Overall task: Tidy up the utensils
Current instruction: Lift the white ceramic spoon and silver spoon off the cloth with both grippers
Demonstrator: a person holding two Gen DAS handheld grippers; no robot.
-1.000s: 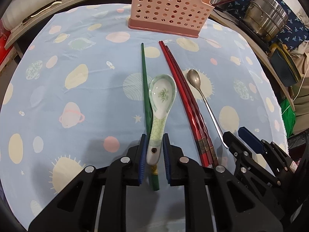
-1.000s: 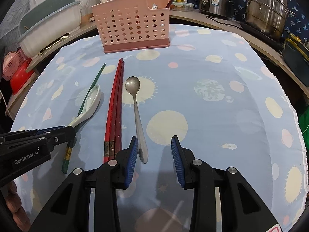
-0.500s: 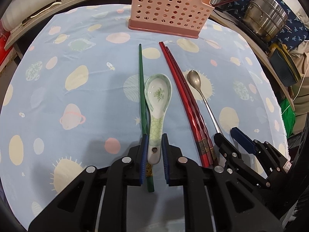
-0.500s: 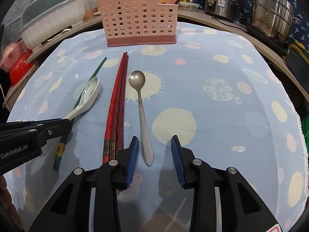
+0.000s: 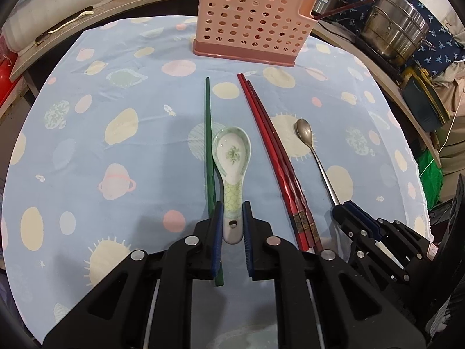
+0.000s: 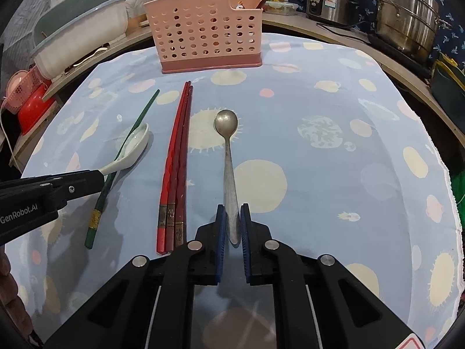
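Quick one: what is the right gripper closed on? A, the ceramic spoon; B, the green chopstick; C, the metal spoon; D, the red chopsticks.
C: the right gripper pads pinch the handle of the metal spoon, beside the untouched red chopsticks.

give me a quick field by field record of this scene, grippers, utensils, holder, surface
left gripper: shut on ceramic spoon handle
right gripper: jaws have just been closing, now shut on metal spoon handle
green chopstick: flat on cloth, beside ceramic spoon
red chopsticks: lying together between the two spoons
pink utensil holder: upright at far edge of cloth
surface: blue planet-print tablecloth
background: steel pots on the right
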